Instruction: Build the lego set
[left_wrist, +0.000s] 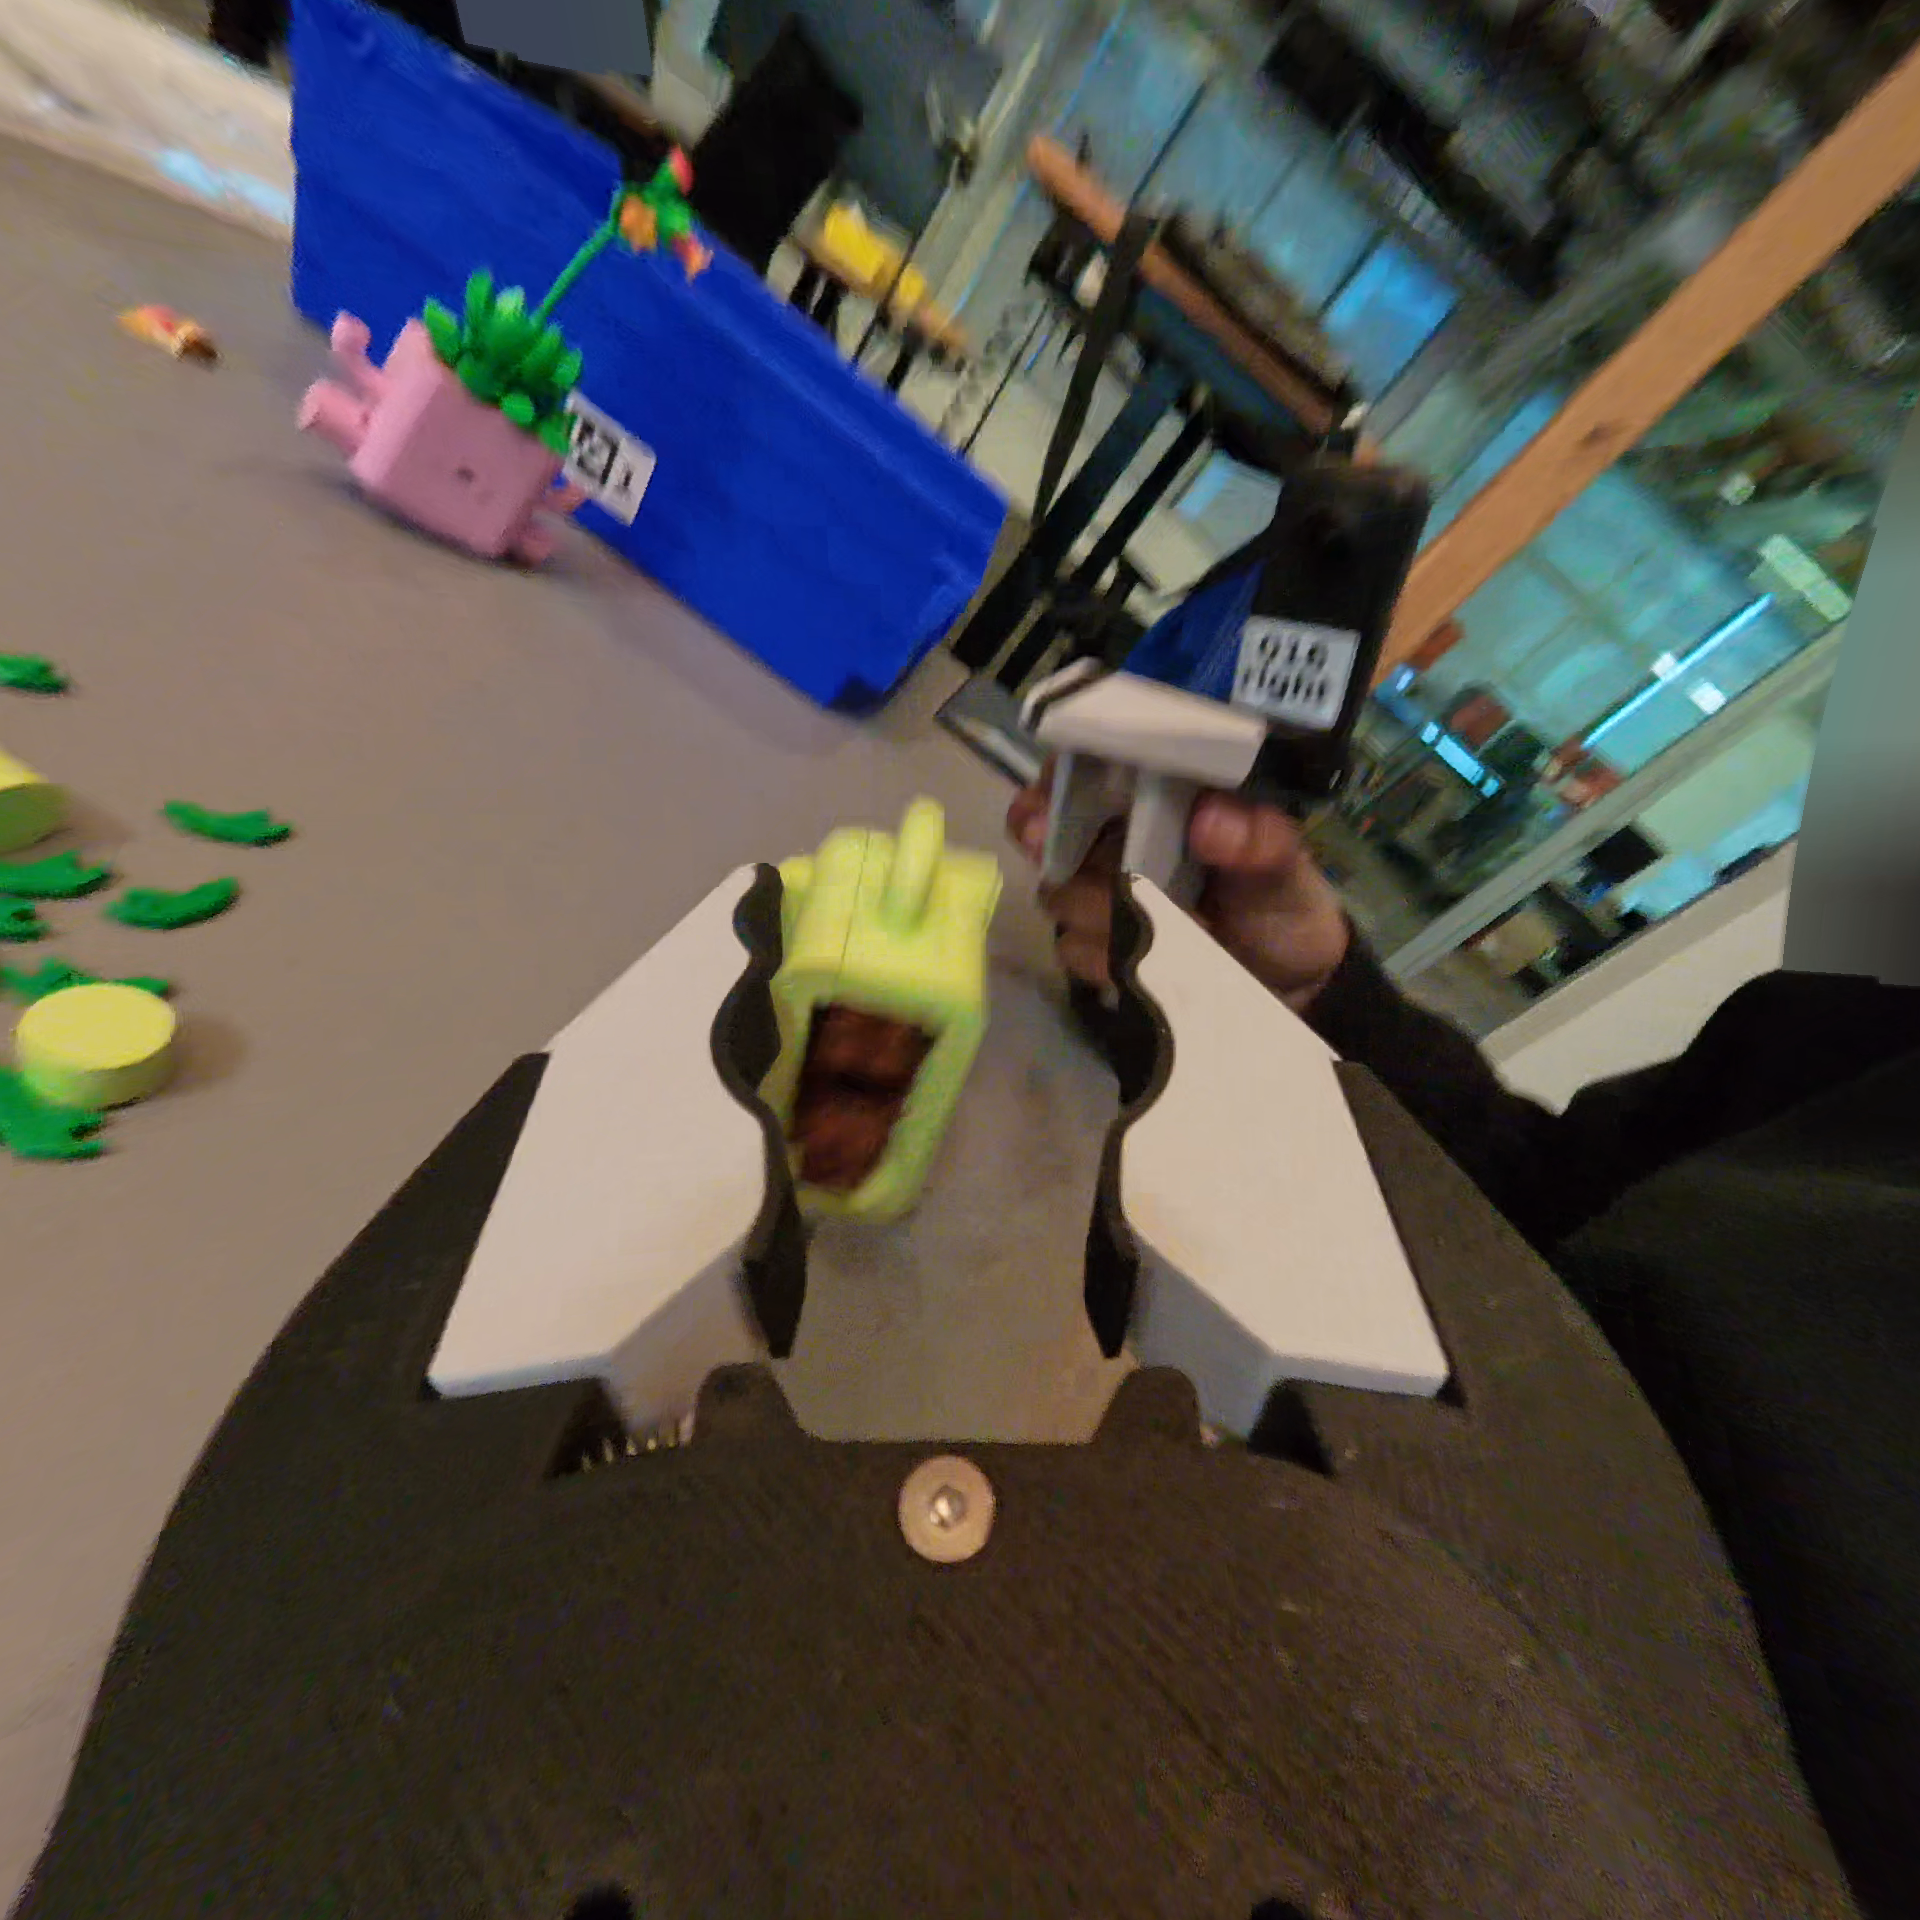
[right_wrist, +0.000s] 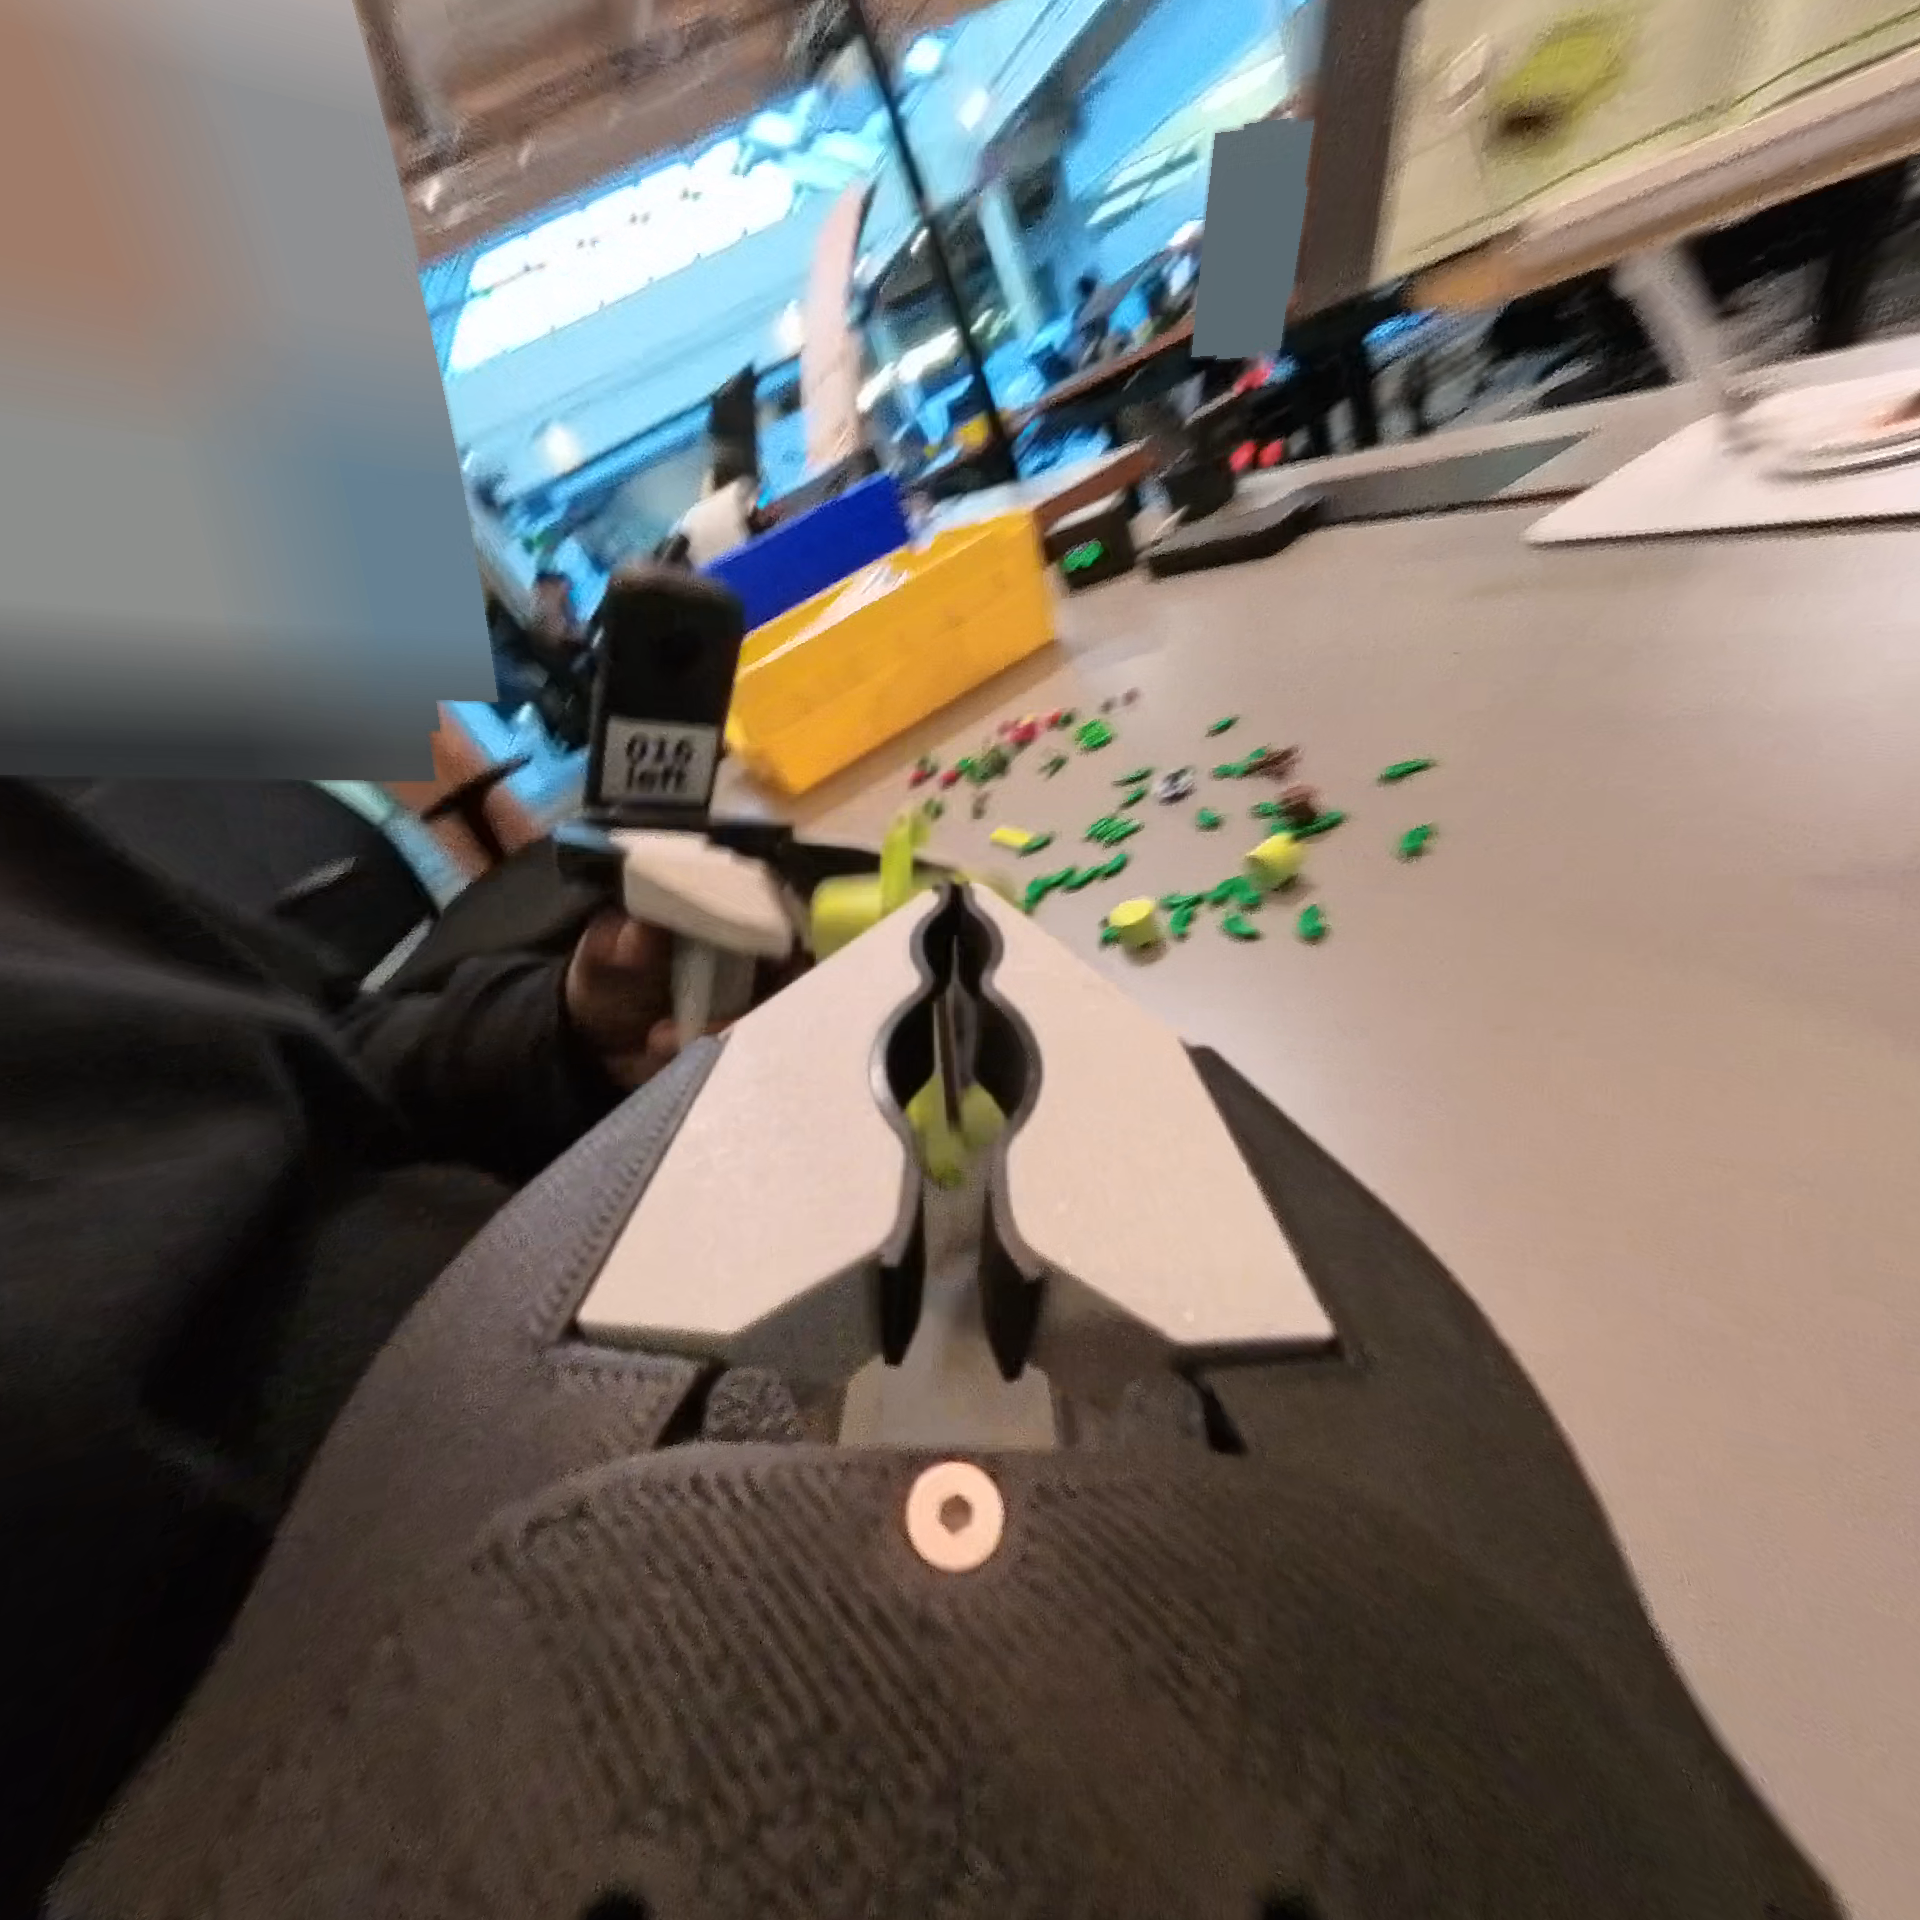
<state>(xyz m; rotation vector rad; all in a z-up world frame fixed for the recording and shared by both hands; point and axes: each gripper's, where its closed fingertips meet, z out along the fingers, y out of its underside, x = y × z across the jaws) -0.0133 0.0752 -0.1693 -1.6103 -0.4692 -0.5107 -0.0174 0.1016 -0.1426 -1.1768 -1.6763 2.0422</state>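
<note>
Lime lego pot between spread left fingers, right fingers pressed together.

Left gripper (left_wrist: 945, 1049), lower centre of the left wrist view: jaws apart, lime-green pot build (left_wrist: 883, 1029) with brown filling lying between them, against the left finger, clear of the right one; not clamped. Right gripper (right_wrist: 954, 914), centre of the right wrist view: jaws together at the tips; whether anything is pinched, cannot tell. Finished pink pot with green plant (left_wrist: 457, 436) at upper left of the left wrist view, before a blue bin (left_wrist: 727, 436). Loose green leaf pieces (right_wrist: 1226, 904) scattered on the grey table (right_wrist: 1558, 935), right of centre; yellow bin (right_wrist: 914, 644) above them.
</note>
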